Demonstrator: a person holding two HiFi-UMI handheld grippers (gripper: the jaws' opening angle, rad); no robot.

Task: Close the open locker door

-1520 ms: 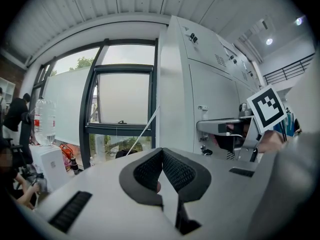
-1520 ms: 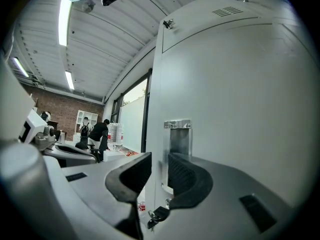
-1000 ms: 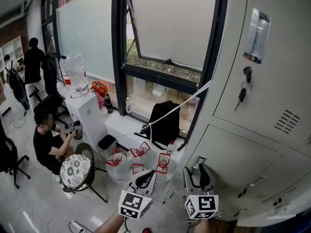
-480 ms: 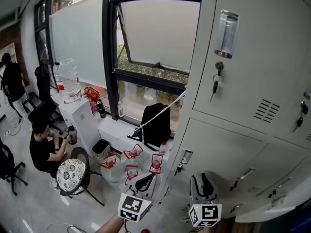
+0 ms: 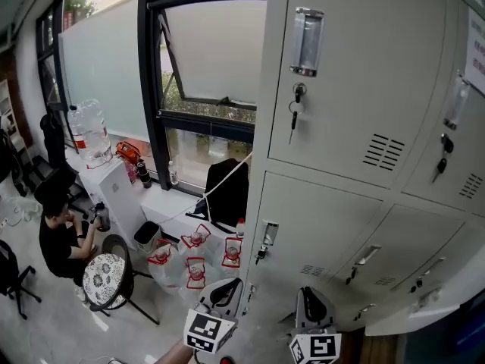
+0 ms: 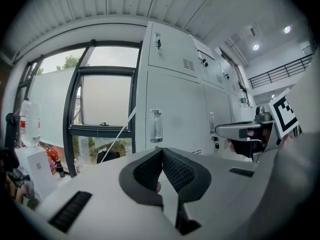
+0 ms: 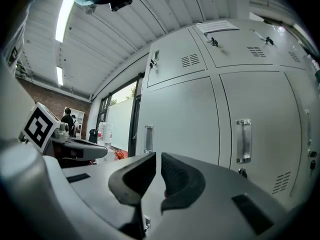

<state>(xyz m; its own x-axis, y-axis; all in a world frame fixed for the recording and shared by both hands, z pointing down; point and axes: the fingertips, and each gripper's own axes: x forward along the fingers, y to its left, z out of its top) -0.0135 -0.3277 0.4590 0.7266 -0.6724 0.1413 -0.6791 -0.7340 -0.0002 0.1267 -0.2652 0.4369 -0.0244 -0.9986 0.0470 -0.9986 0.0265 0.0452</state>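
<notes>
Facing you: locker door (image 5: 322,230) upright, long axis vertical | window (image 5: 208,51) beside it | your left gripper (image 6: 161,152) clenched, empty | right gripper (image 7: 158,157) closing on nothing.

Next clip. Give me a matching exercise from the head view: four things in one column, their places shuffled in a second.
Things:
1. keys
2. large water bottles
3. patterned round seat
4. black garment

Places:
A. on the floor beside the crouching person
B. below the tilted-open window, next to the lockers
C. hanging from the lock of an upper locker door
D. on top of the white cabinet at the left

Pairs: 1-C, 2-D, 3-A, 4-B
</notes>
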